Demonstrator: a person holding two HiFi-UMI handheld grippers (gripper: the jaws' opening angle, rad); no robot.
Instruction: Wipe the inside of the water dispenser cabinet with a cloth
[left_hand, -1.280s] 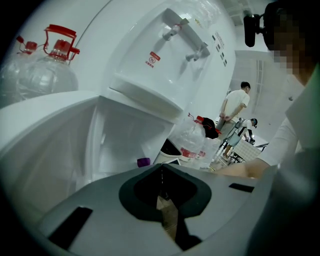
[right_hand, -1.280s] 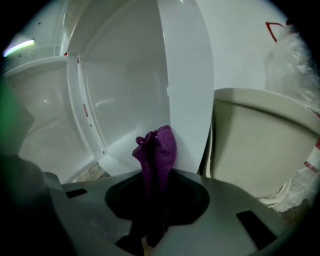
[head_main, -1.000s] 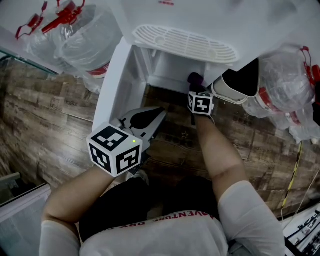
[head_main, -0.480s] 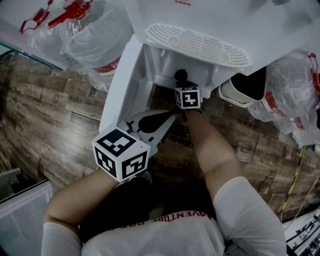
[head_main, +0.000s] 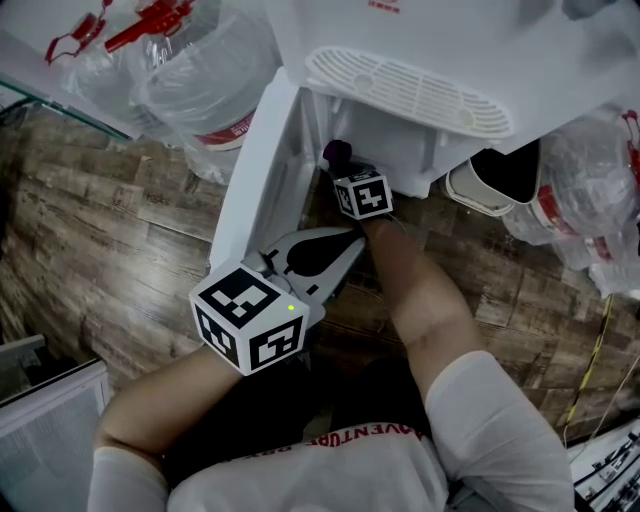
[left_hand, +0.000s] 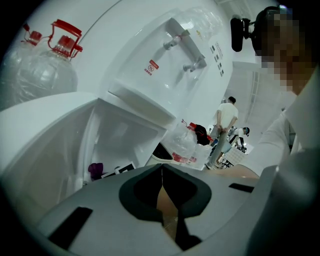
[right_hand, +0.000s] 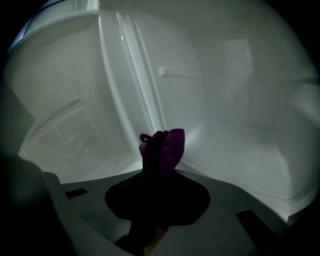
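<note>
Right gripper view looks into the cabinet (right_hand: 235, 70). The right tongs (right_hand: 159, 167) are clamped on a bunched purple cloth (right_hand: 167, 142), held low by the back left corner; whether it touches the wall is unclear. I judge the wiping to be under way. Nothing shows which surfaces are done, so the right side may remain. The walls are smooth, moulded white plastic with upright ribs, and the cloth is soft and crumpled. The left tongs (left_hand: 161, 172) wait outside, jaws together and empty.

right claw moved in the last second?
Yes. The right claw, shut on the cloth, slid left under the grille, toward the open door.
</note>
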